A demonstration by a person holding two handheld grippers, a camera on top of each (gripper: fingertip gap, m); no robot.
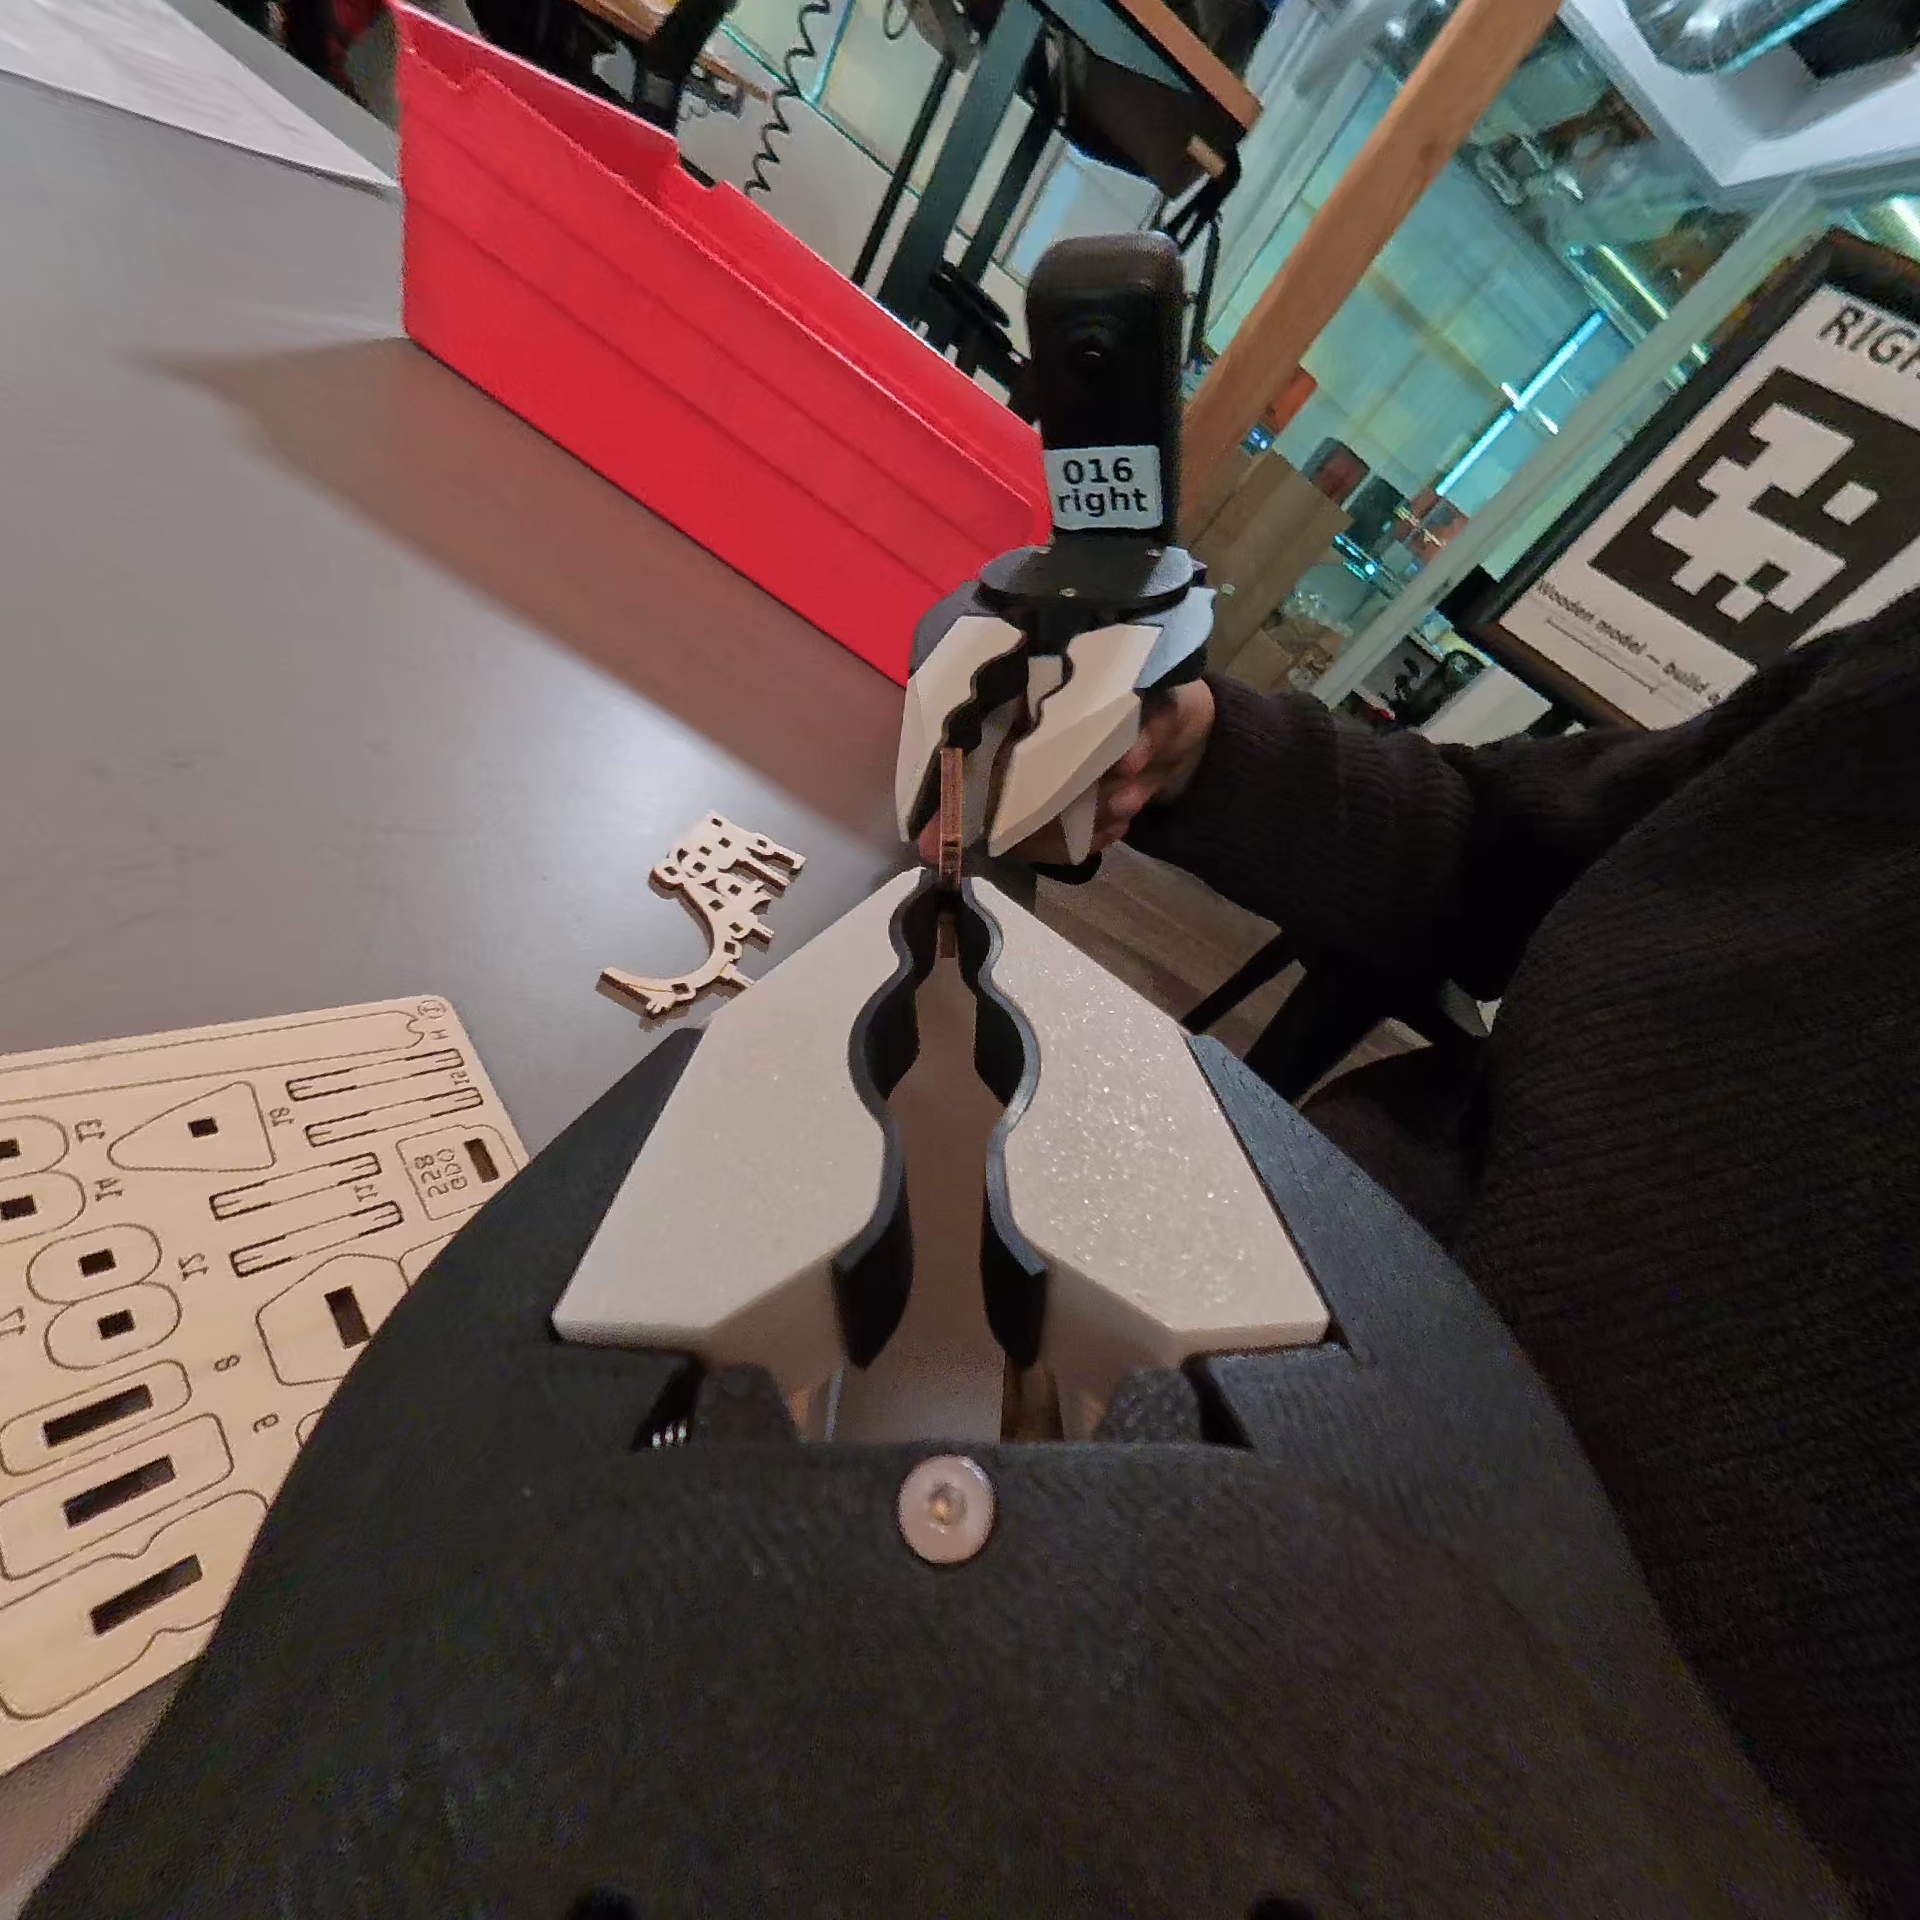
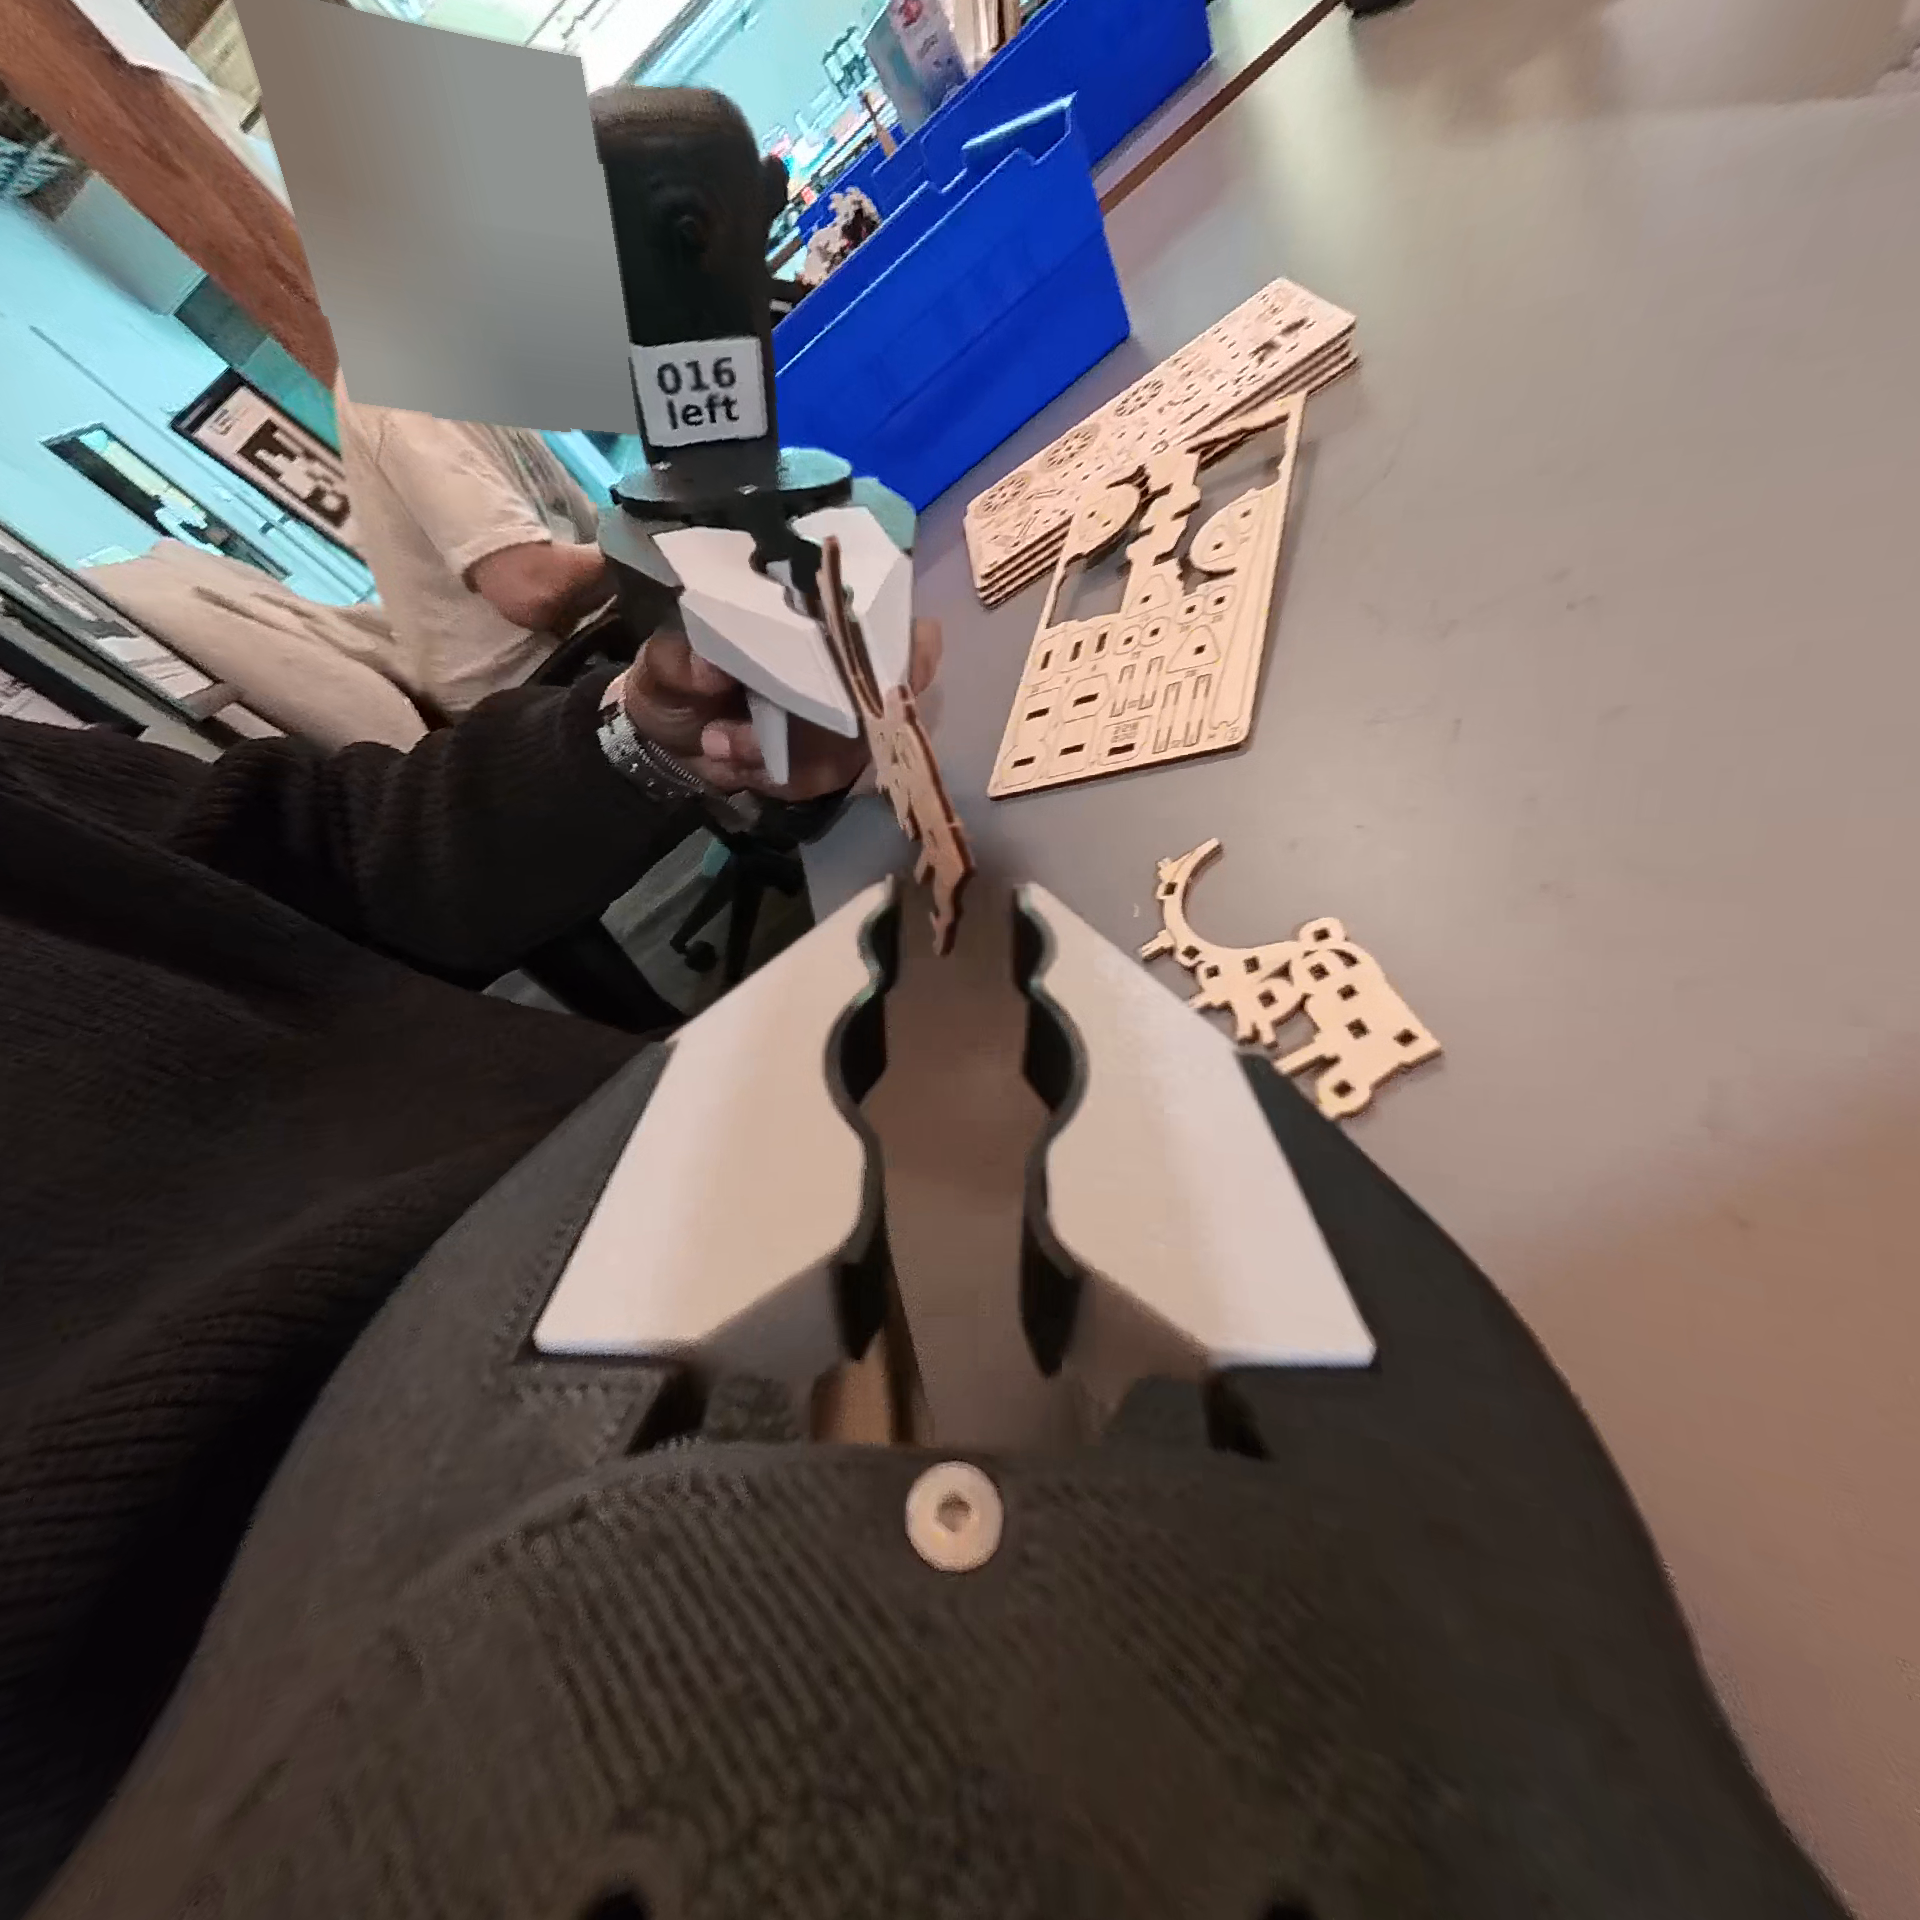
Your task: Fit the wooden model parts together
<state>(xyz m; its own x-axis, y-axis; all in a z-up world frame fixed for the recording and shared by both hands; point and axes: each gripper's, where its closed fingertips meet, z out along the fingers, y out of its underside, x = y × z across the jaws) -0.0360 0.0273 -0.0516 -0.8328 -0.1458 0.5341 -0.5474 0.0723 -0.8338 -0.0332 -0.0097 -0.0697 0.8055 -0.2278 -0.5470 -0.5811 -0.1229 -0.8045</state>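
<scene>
My left gripper is shut on a long, flat wooden model part, seen edge-on in the left wrist view. In the right wrist view the same gripper holds the part slanting down above the table edge. The part's lower end reaches in between the fingertips of my right gripper, whose jaws stand apart on either side of it with gaps showing. The right gripper also shows facing the left one. A second cut-out wooden part with square holes lies loose on the grey table.
A wooden sheet of uncut parts lies beside a stack of more sheets; it also shows in the left wrist view. A red bin and a blue bin stand farther back. A person sits beyond the table. The grippers' ends are close to 5 centimeters from one another.
</scene>
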